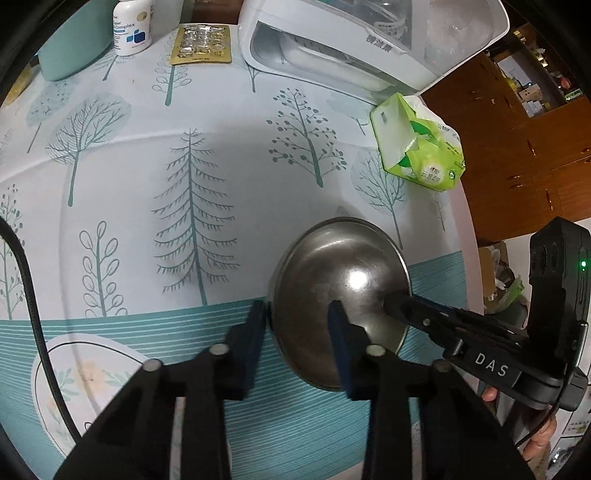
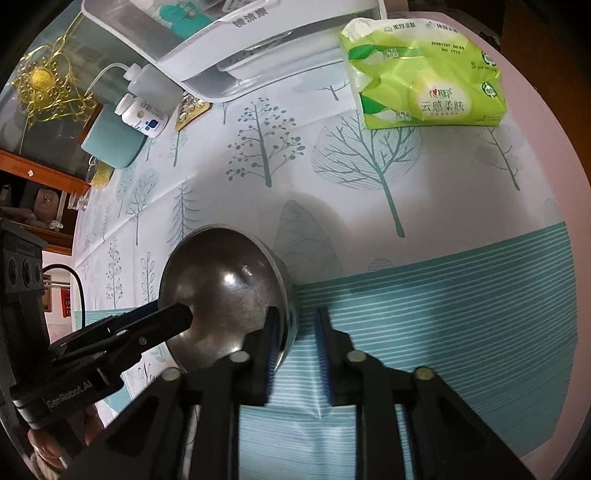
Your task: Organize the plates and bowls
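A steel bowl [image 1: 343, 266] [image 2: 221, 280] stands upright on the tree-print tablecloth [image 1: 147, 184] near the table's front edge. My left gripper [image 1: 297, 310] [image 2: 184, 314] straddles the bowl's left rim, one finger outside against the wall and the other inside. Bare inner wall shows between its pads, so it is open. My right gripper [image 2: 297, 314] [image 1: 393, 301] straddles the opposite rim with its jaws narrow. One finger is inside, and a strip of cloth shows between the outer pad and the bowl. No plate is in view.
A green tissue pack [image 1: 417, 144] [image 2: 424, 74] lies behind the bowl near the table's right edge [image 1: 465, 229]. A white appliance [image 1: 332, 40] [image 2: 221, 37], a pill bottle [image 1: 131, 27], a blister pack [image 1: 201, 44] and a teal cup [image 2: 110, 140] line the back.
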